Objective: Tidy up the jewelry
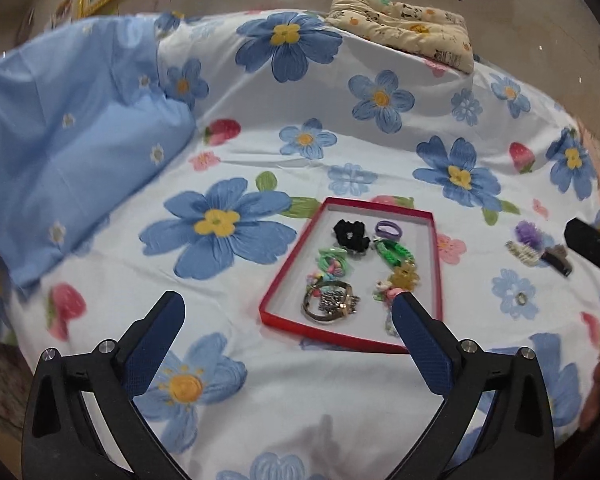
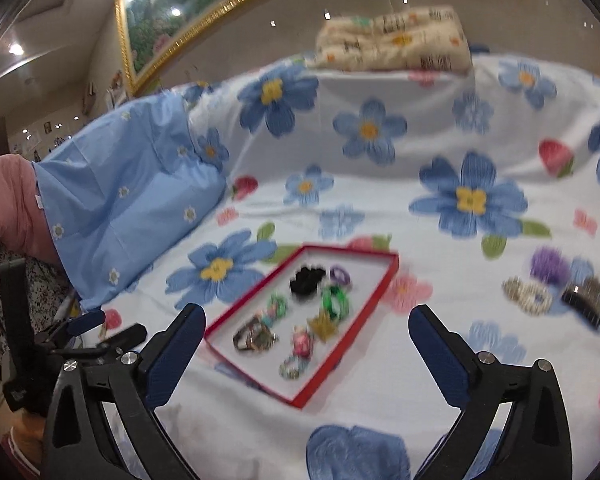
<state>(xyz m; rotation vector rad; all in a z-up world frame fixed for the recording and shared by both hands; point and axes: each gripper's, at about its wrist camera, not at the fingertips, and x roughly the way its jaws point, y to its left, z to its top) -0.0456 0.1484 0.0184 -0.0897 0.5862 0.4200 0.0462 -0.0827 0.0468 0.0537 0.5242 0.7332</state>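
Observation:
A red-rimmed tray [image 1: 288, 264] [image 2: 372, 292] lies on the flowered bedsheet. It holds a black scrunchie [image 1: 350, 234], a purple hair tie [image 1: 389, 229], a green band [image 1: 394, 252], a watch with bangles [image 1: 330, 300] and other small pieces. On the sheet right of the tray lie a purple scrunchie [image 2: 550, 266], a pearl clip [image 2: 528, 296], a dark claw clip [image 2: 584, 302] and a small ring [image 1: 521, 299]. My left gripper [image 1: 288, 308] is open and empty, above the tray's near edge. My right gripper [image 2: 306, 320] is open and empty, above the tray.
A light blue pillow [image 1: 72, 148] lies at the left. A folded cream quilt [image 1: 404, 20] sits on the raised back of the bed. The other gripper shows at the far left in the right wrist view [image 2: 80, 332].

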